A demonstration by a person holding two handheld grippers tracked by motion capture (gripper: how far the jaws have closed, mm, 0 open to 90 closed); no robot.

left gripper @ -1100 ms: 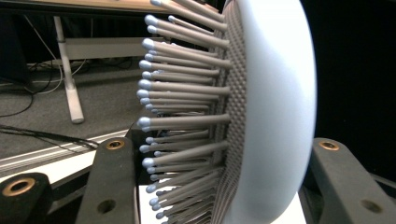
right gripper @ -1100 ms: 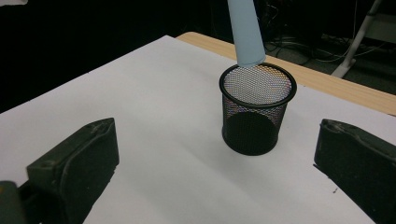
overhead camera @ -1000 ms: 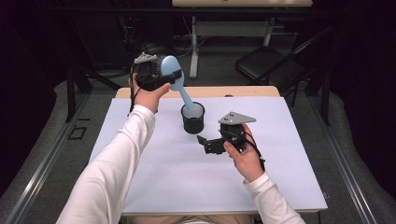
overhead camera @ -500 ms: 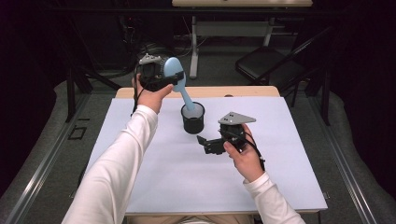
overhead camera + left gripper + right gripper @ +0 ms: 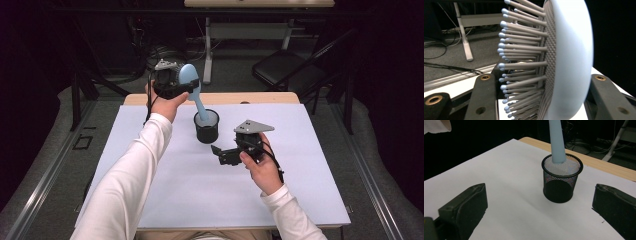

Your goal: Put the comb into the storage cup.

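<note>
The left gripper (image 5: 176, 85), clamped on a pale blue hairbrush's (image 5: 190, 77) head, should lower its handle straight into the black mesh cup (image 5: 206, 127) while the right gripper (image 5: 222, 154) waits open-jawed nearby.

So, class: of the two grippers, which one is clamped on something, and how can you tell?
The left gripper, raised behind the mesh cup: its jaws pinch the head of the blue hairbrush. The right gripper, low over the table, has its jaws apart with nothing between them.

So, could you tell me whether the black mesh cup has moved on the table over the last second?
No. The black mesh cup stands at the same spot near the table's far wooden edge.
</note>
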